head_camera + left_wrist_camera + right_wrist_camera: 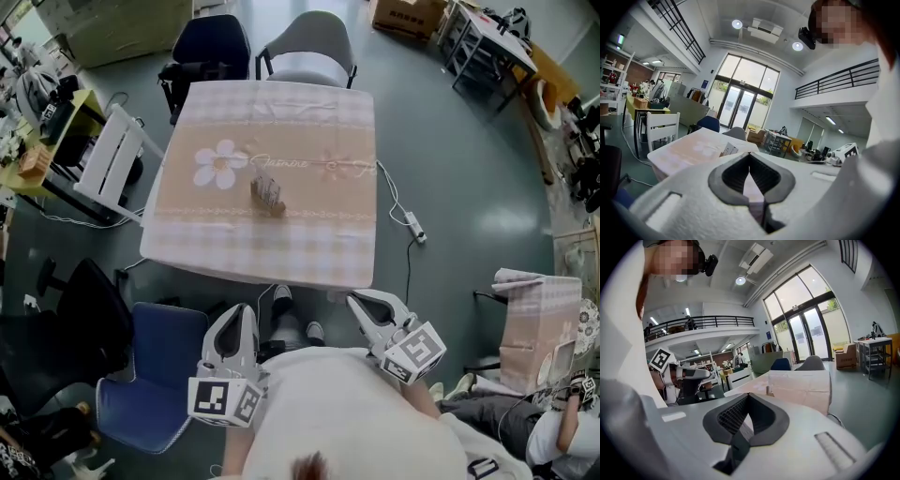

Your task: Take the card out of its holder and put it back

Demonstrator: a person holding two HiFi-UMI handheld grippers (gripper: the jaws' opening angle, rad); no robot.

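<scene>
A small card holder [267,195] with a card standing in it sits mid-table on the pink-and-beige checked cloth [309,253] with a flower print. Both grippers hang short of the table's near edge, close to the person's body. My left gripper [246,311] and my right gripper [357,300] each have their jaws together with nothing between them. The left gripper view shows its tips [749,154] meeting, with the holder [730,149] far ahead on the table. In the right gripper view the tips [749,395] are also closed, and the holder [769,391] is a small shape on the cloth.
A dark blue chair [211,45] and a grey chair [309,47] stand at the table's far side, and a white chair [112,155] is at its left. A blue chair [155,375] is near my left. A cable and power strip [413,226] lie on the floor at right.
</scene>
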